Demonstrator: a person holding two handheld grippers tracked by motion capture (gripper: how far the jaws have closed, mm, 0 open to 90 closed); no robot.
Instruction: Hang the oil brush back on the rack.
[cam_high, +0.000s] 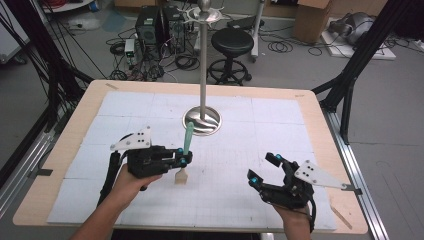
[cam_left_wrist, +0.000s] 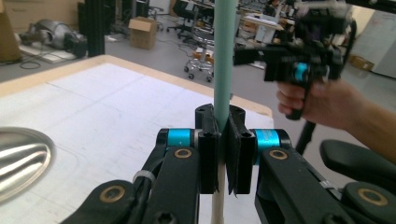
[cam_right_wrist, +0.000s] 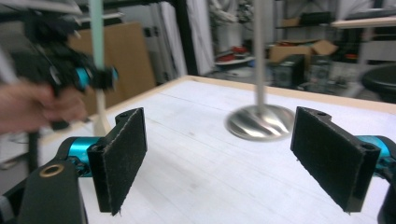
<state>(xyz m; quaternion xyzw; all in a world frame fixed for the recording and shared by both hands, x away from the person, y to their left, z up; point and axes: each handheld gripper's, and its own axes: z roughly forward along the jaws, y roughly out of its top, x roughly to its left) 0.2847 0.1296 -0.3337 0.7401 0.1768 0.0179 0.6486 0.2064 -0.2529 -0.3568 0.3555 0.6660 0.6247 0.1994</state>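
Note:
A spatula (cam_high: 188, 136) with a teal handle and a pale blade stands roughly upright, blade down, just above the white mat (cam_high: 235, 200). My left gripper (cam_high: 183, 158) is shut on its shaft where teal meets the pale lower part. In the left gripper view the handle (cam_left_wrist: 223, 60) rises straight up from between the closed pads (cam_left_wrist: 208, 158). My right gripper (cam_high: 262, 168) hovers at the front right, open and holding nothing. Its wide-apart pads (cam_right_wrist: 122, 156) frame bare mat in the right gripper view, where the left gripper (cam_right_wrist: 100, 77) and spatula (cam_right_wrist: 96, 28) appear blurred at upper left.
A tall metal stand with a round base (cam_high: 202, 120) rises from the middle back of the mat, just behind the spatula; its base (cam_right_wrist: 259, 122) lies ahead of the right gripper. The wooden table edge (cam_high: 320, 130) borders the mat. A stool, cables and boxes sit on the floor beyond.

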